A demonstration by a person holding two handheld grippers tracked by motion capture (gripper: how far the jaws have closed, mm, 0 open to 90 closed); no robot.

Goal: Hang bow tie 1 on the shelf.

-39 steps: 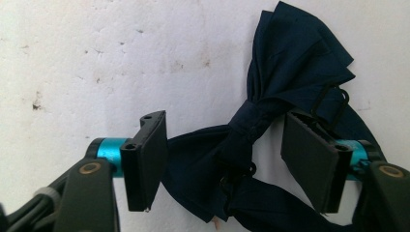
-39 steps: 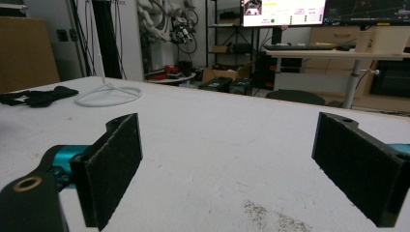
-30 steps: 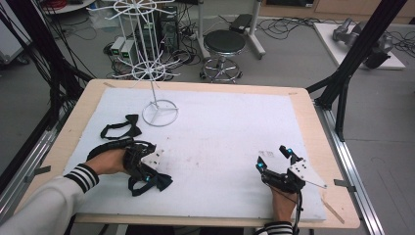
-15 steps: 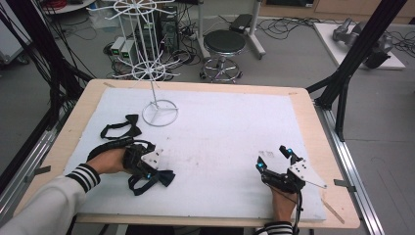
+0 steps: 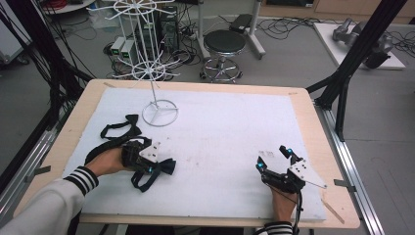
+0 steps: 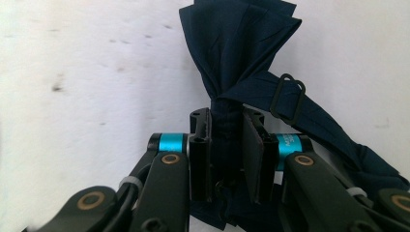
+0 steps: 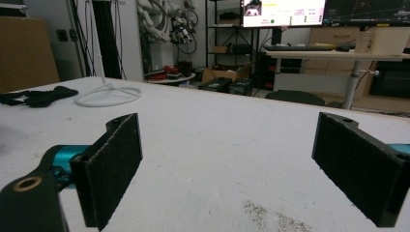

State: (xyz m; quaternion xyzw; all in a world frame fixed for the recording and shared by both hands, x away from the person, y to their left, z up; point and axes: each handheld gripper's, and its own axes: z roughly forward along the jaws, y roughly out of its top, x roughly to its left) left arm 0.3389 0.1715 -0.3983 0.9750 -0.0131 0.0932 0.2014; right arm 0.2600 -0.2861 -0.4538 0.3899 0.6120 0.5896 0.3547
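A navy bow tie (image 6: 237, 43) with a strap and a slider lies on the white mat, and my left gripper (image 6: 227, 121) is shut on its middle knot. In the high view that left gripper (image 5: 155, 165) sits at the mat's front left with the bow tie (image 5: 167, 167) spreading out past its tips and the strap looping below. My right gripper (image 5: 276, 156) rests at the front right, open, with nothing between its pads (image 7: 116, 159).
A second black bow tie (image 5: 120, 128) lies at the left, behind my left hand. The white wire rack (image 5: 159, 112) stands on its ring base at the back left. The white mat (image 5: 230, 127) covers most of the wooden table.
My left gripper has shifted slightly to the right and away with the bow tie in it. The right gripper has stayed where it was.
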